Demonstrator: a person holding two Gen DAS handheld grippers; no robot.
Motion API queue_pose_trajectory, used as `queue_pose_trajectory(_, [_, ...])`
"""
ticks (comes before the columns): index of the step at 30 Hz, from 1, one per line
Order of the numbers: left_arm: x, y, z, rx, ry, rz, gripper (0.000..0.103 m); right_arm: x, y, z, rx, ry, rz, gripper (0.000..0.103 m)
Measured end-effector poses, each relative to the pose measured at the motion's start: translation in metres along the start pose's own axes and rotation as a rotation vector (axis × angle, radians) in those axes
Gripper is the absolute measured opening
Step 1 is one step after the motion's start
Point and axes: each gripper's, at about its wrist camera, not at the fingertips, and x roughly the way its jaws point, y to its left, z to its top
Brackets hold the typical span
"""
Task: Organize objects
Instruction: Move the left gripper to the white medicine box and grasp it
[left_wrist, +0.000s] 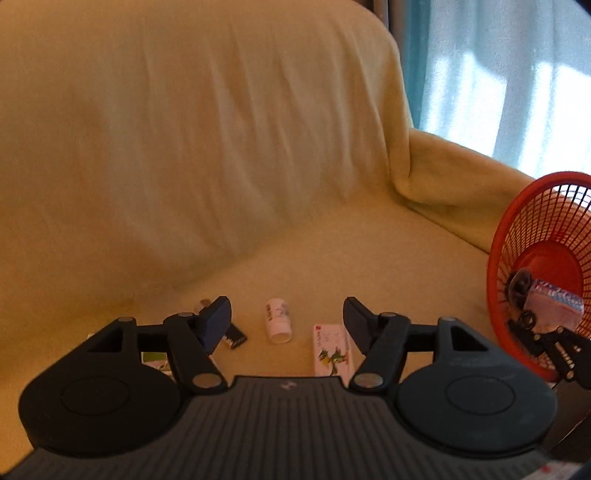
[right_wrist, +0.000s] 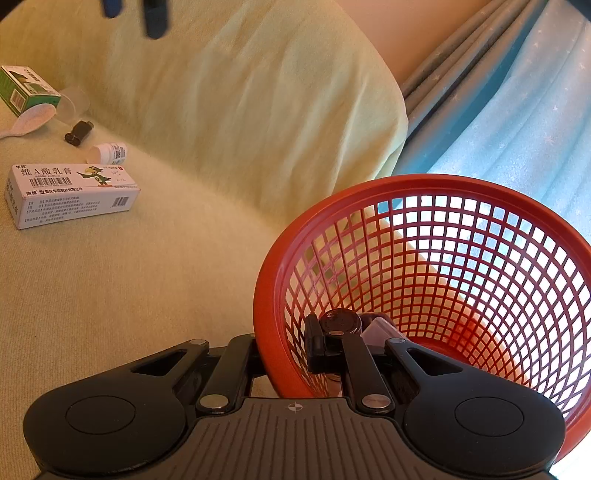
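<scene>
My left gripper (left_wrist: 287, 321) is open above the sofa seat, over a small white bottle (left_wrist: 277, 319) lying between its fingers. A white medicine box (left_wrist: 331, 349) lies by its right finger and a small black item (left_wrist: 234, 339) by its left finger. My right gripper (right_wrist: 286, 350) is shut on the rim of the red mesh basket (right_wrist: 373, 188), one finger inside and one outside. A tissue pack (left_wrist: 554, 307) and a dark round item (right_wrist: 340, 320) lie in the basket. The right wrist view also shows the white box (right_wrist: 70, 194), the bottle (right_wrist: 109, 153) and the black item (right_wrist: 78, 133).
A green box (right_wrist: 26, 90), a white spoon (right_wrist: 26, 122) and a clear cup (right_wrist: 74, 103) lie at the far left of the yellow-covered sofa (left_wrist: 207, 140). The sofa arm (left_wrist: 458, 173) and blue curtains (right_wrist: 517, 110) are to the right.
</scene>
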Motion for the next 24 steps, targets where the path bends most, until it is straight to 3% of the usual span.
queue_pose_trajectory(8, [0.028,-0.016,-0.046,-0.06,0.068,-0.014,0.063,-0.001,0.0,-0.001,-0.005,0.0,0.0,0.007])
queue_pose_trajectory(19, [0.05,-0.048,-0.065,-0.032,0.074,-0.002,0.063,-0.002,0.001,-0.002,-0.011,0.0,0.002,0.007])
queue_pose_trajectory(24, [0.059,-0.053,-0.068,-0.012,0.087,0.002,0.053,-0.001,0.001,-0.002,-0.011,-0.001,0.002,0.007])
